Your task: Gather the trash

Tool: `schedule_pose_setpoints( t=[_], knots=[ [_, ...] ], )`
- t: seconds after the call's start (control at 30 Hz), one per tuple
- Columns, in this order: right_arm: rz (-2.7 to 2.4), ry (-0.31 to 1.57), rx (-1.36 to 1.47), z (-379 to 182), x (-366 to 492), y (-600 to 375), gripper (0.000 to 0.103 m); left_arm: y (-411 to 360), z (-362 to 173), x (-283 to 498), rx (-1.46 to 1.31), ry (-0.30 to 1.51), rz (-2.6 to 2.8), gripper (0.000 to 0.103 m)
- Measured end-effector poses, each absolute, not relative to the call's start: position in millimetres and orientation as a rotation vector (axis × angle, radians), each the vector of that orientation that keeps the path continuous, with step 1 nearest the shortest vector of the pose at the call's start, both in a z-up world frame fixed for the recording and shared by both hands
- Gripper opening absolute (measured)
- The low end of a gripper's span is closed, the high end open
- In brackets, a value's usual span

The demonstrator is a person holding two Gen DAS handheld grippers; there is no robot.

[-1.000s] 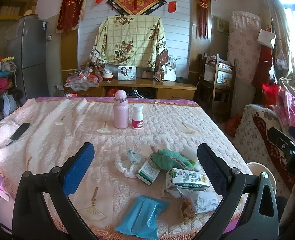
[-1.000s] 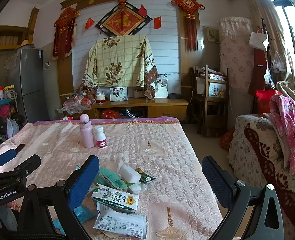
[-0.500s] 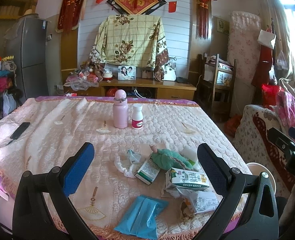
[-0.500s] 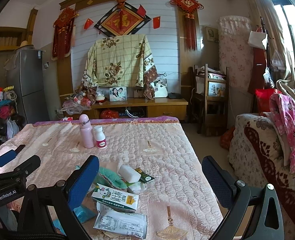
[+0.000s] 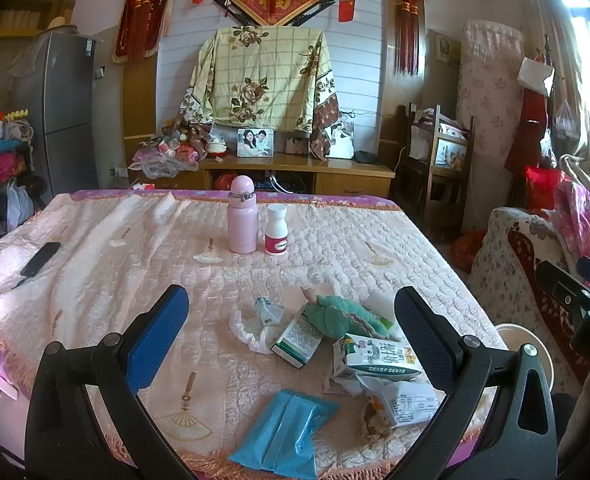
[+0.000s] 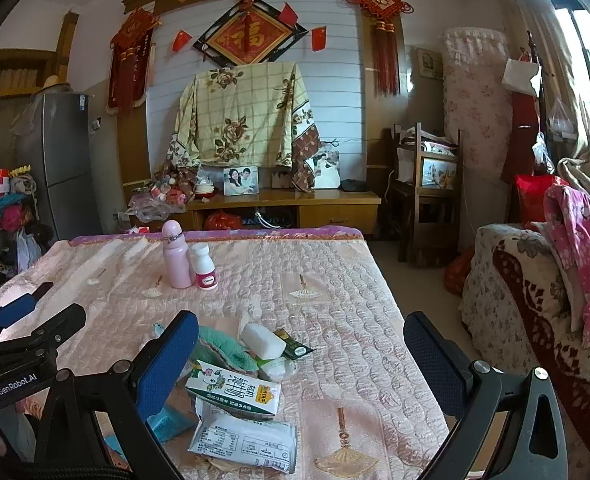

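Observation:
Trash lies clustered on the near right of the quilted table (image 5: 95, 264): a milk carton (image 5: 377, 358), a small green-white box (image 5: 297, 338), a white food wrapper (image 5: 405, 400), a blue plastic packet (image 5: 285, 434), crumpled white tissue (image 5: 251, 330) and a green cloth (image 5: 343, 312). My left gripper (image 5: 291, 320) hangs open above the near edge, nothing between its fingers. My right gripper (image 6: 301, 344) is open too, to the right of the pile, with the carton (image 6: 235, 390), the wrapper (image 6: 247, 442) and a white block (image 6: 263, 340) beside its left finger.
A pink bottle (image 5: 242, 216) and a white pill bottle (image 5: 276, 230) stand mid-table. A black phone (image 5: 39, 258) lies at the left. A white bin rim (image 5: 529, 346) shows beyond the table's right edge. A covered sofa (image 6: 535, 300) stands at the right.

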State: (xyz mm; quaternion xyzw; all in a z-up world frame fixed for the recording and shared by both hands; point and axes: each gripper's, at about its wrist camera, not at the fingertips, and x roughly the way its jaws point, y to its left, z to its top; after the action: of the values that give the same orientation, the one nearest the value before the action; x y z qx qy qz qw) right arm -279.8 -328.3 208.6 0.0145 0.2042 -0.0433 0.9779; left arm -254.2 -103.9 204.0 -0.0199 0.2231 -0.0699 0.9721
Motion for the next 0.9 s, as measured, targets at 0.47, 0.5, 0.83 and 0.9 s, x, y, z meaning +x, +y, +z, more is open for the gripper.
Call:
schedule_pose_setpoints(
  t=[0.47,0.5,0.83,0.9],
  knots=[
    [-0.087,0.419,0.024,208.4,-279.6,-326.6,0.102,-103.3,204.4,-253.4,-0.041,0.454,-0.144,0.102],
    [-0.088,0.419,0.024,208.4,-279.4,-326.5,0.102,-103.2,204.5,-253.4,-0.041,0.454,-0.144,0.102],
    [-0.085,0.433,0.018,208.1,-277.5,-330.4,0.102,-107.8,195.6,-252.3,-0.05,0.472,-0.146,0.102],
    [-0.08,0.44,0.016,206.9,-276.8,-330.4,0.102,-108.1,194.3,-252.4,-0.052,0.476,-0.147,0.102]
  ],
)
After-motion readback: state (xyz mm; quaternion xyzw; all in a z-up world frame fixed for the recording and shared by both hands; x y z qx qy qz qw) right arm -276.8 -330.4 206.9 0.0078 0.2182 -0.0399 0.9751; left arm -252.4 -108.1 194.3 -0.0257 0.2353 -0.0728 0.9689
